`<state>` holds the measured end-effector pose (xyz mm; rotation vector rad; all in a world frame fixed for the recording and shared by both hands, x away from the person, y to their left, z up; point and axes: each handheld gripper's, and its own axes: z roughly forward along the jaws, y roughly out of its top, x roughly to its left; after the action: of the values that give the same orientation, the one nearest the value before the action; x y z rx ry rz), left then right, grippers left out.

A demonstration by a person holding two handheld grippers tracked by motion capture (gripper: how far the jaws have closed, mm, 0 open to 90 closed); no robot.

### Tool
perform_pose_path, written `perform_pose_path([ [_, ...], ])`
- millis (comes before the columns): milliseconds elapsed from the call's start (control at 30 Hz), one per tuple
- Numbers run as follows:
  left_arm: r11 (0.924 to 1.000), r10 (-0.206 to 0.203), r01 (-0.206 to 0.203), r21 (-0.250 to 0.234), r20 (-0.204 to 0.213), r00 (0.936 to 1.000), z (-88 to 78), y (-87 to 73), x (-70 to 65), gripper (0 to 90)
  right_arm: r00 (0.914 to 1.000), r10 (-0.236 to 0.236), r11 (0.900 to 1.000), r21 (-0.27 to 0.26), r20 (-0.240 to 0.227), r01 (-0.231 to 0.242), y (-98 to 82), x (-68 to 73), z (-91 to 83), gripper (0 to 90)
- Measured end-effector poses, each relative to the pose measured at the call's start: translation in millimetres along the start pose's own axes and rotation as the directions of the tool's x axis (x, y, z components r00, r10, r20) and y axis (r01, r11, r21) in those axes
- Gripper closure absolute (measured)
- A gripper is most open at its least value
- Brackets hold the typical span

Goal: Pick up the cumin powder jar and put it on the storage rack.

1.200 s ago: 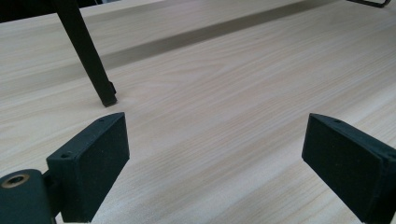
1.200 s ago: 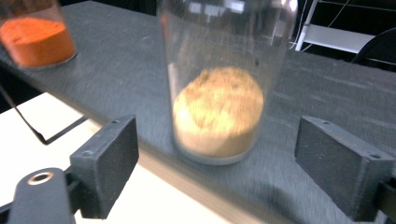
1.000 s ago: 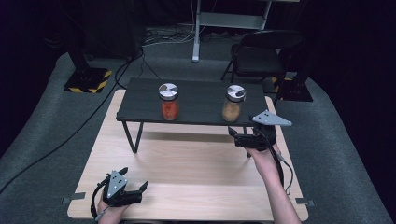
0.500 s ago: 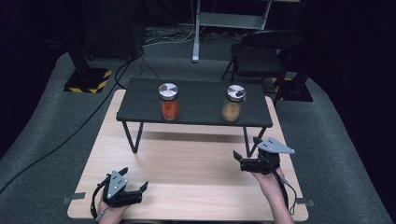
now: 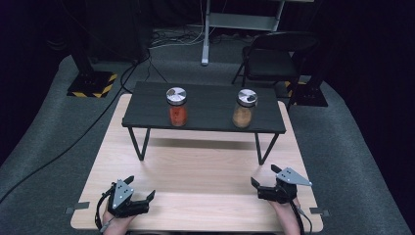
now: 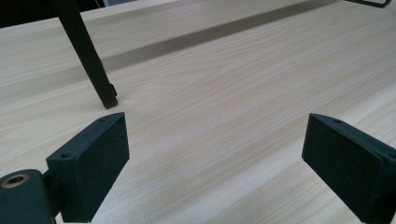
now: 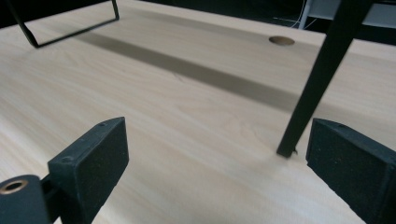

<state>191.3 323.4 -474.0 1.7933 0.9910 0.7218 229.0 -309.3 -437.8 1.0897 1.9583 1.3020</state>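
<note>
Widest of all, a pale wooden surface (image 5: pixel 195 176) on grey carpet (image 5: pixel 342 137); carries a low black stand (image 5: pixel 210 105) across its far half, raised on thin hairpin legs. Keeps the near half bare, probably as working room for both hands. On the stand, two lidded glass jars, upright and well apart: a jar of red-orange powder (image 5: pixel 177 108) toward the left, a jar of brown powder (image 5: pixel 243 110) toward the right, each roughly opposite one hand, so likely laid out for one reach apiece. At the near edge, the left claw (image 5: pixel 141 188) and the right claw (image 5: pixel 265 176), low over the wood, jaws spread wide and gripping nothing, well short of either jar. From the left claw (image 6: pixel 215 135) itself, only bare woodgrain between the pads and one stand leg (image 6: pixel 86 56) ahead to the side; from the right claw (image 7: pixel 217 140), another leg (image 7: pixel 317 79) close by its outer pad, with a small round hole (image 7: pixel 281 40) in the wood beyond. Calls for a lift over the stand's front edge on any reach to the jars, and for care around that near leg. Farther back, clear of the work, a dark folding chair (image 5: pixel 274 58), a yellow-and-black striped base (image 5: pixel 93 83) and a floor cable (image 5: pixel 73 142).
</note>
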Motion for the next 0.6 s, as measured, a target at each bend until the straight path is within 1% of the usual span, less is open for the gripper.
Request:
perform_pose_path([
  [33, 1.0000, 0.000, 0.000, 0.000, 0.001, 1.0000, -0.1, 0.0, -0.1, 7.2, 1.0000, 0.000, 1.000, 0.003, 0.003, 0.000, -3.8, 0.8, -0.8, 4.4],
  [67, 1.0000, 0.000, 0.000, 0.000, 0.001, 1.0000, -0.1, 0.0, -0.1, 7.2, 1.0000, 0.000, 1.000, 0.003, 0.003, 0.000, -3.8, 0.8, -0.8, 4.4],
  [133, 1.0000, 0.002, -0.002, 0.001, 0.002, 1.0000, 0.1, 0.2, -0.3, 7.2, 1.0000, 0.000, 1.000, -0.011, 0.010, 0.000, -15.7, 3.6, -4.2, 4.5],
  [200, 1.0000, 0.002, -0.002, 0.002, 0.002, 1.0000, 0.1, 0.4, -0.2, 7.2, 0.9999, -0.004, 1.000, -0.005, 0.016, 0.004, -20.9, 4.7, -4.7, 4.7],
  [233, 1.0000, 0.002, -0.002, 0.001, 0.001, 1.0000, 0.1, 0.2, -0.2, 7.2, 0.9997, -0.008, 1.000, 0.003, 0.021, 0.008, -22.5, 5.5, -4.8, 4.7],
  [300, 1.0000, 0.002, -0.002, 0.001, 0.002, 1.0000, -0.1, 0.1, -0.4, 7.2, 0.9996, -0.002, 1.000, 0.010, 0.027, 0.002, -25.5, 5.9, -5.4, 4.7],
  [433, 1.0000, 0.001, -0.001, -0.001, 0.003, 1.0000, -0.5, -0.3, -0.6, 7.2, 0.9991, -0.011, 1.000, 0.006, 0.041, 0.011, -31.8, 6.7, -8.2, 5.0],
  [600, 0.9999, -0.013, 0.014, -0.011, 0.010, 0.9999, -2.2, -2.5, 1.6, 7.2, 0.9990, -0.007, 1.000, 0.006, 0.044, 0.007, -37.6, 4.4, -10.2, 6.4],
])
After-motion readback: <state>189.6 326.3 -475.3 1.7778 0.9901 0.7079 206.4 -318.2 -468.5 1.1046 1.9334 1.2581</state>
